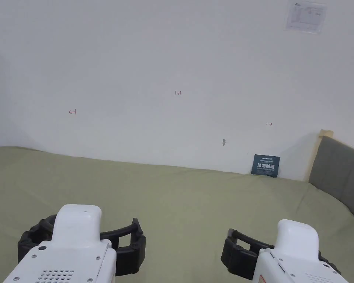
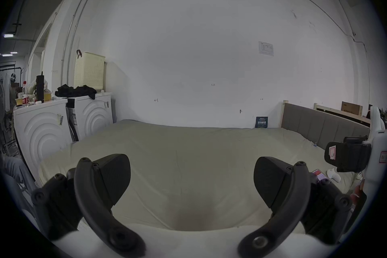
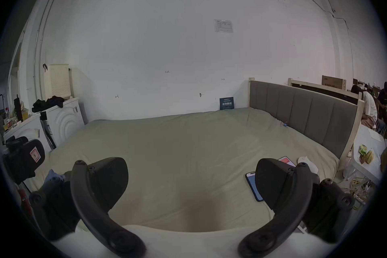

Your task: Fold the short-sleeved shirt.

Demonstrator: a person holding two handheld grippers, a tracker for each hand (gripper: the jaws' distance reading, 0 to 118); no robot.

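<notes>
L gripper (image 2: 191,183) jaws wide apart, R gripper (image 3: 191,183) same — side by side, level

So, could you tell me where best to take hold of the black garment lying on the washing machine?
Probably the flap drooping over the front edge of the washing machine, approached from the front. The black garment is a crumpled heap on top, and that flap hangs free for both jaws.

Matt olive cloth sheet (image 1: 180,199), grey fabric headboard (image 1: 342,169) framed in pale wood
</notes>
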